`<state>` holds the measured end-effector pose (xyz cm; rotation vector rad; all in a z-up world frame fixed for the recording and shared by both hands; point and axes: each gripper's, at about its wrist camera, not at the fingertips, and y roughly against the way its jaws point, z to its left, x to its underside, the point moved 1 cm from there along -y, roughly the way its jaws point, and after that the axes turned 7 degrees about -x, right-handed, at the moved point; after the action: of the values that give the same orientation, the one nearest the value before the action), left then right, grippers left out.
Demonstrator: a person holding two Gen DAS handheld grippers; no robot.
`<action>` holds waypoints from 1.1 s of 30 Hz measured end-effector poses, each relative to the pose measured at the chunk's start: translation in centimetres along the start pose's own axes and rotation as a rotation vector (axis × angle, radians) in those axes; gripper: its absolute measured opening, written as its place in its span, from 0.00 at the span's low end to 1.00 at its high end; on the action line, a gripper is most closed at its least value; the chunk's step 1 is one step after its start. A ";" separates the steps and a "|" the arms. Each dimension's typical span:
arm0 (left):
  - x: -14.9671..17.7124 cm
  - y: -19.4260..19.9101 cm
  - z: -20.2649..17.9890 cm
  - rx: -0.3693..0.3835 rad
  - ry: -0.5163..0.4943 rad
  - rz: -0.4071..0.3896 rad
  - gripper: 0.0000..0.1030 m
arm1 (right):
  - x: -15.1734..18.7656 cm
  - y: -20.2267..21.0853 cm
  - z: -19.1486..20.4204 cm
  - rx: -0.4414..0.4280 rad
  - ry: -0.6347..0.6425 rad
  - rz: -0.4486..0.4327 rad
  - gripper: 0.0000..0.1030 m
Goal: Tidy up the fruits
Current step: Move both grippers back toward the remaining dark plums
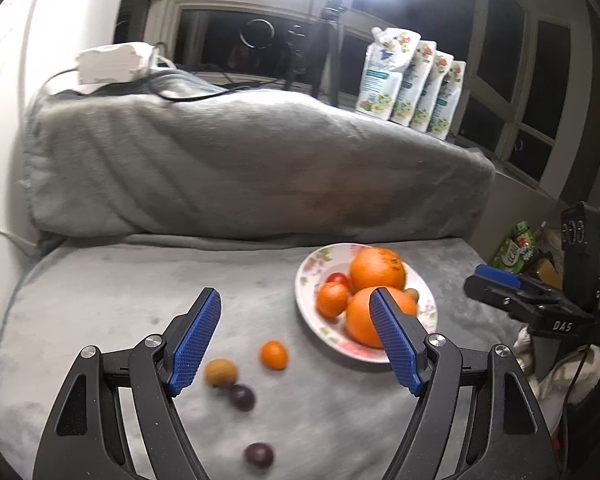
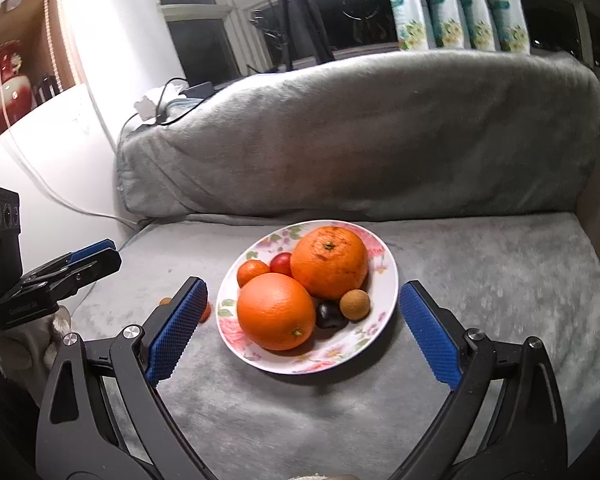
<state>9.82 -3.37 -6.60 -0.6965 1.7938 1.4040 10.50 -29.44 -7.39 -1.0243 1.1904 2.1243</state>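
The left hand-held gripper (image 1: 296, 336) was released, its blue pads wide apart with nothing between them, held above a grey blanket-covered sofa seat (image 1: 140, 300). The right hand-held gripper (image 2: 302, 328) was likewise released and empty, its fingers standing either side of a floral plate (image 2: 384, 276) without touching it.

The plate rested on the seat and carried two large oranges (image 2: 329, 261), touching each other, a small mandarin (image 2: 252, 271) and a red cherry tomato (image 2: 281, 263) at the far left edge, and a dark plum (image 2: 329, 315) beside a brown longan (image 2: 354, 304) at the near right.

Four fruits lay loose on the seat, left of the plate and apart from it: a small mandarin (image 1: 274, 355), a brown longan (image 1: 220, 372), and two dark plums (image 1: 242, 397), one nearer the camera (image 1: 259, 455). The longan and the farther plum lay just beside each other.

Four printed pouches (image 1: 410, 80) stood in a row on the ledge behind the sofa back.
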 end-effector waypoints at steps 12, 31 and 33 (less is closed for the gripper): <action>2.9 1.8 5.0 -0.092 0.082 0.023 0.75 | -0.1 -1.7 2.9 -0.061 0.063 0.042 0.96; 8.5 2.0 4.2 -0.028 0.087 0.161 0.54 | 0.9 -7.4 8.5 -0.241 0.168 0.206 0.62; 8.8 1.6 3.8 -0.014 0.084 0.174 0.52 | 1.2 -8.4 9.0 -0.255 0.171 0.233 0.60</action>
<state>4.33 0.97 -13.35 -0.6270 1.9514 1.5220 12.45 -17.41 -9.42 -1.2532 1.1879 2.4602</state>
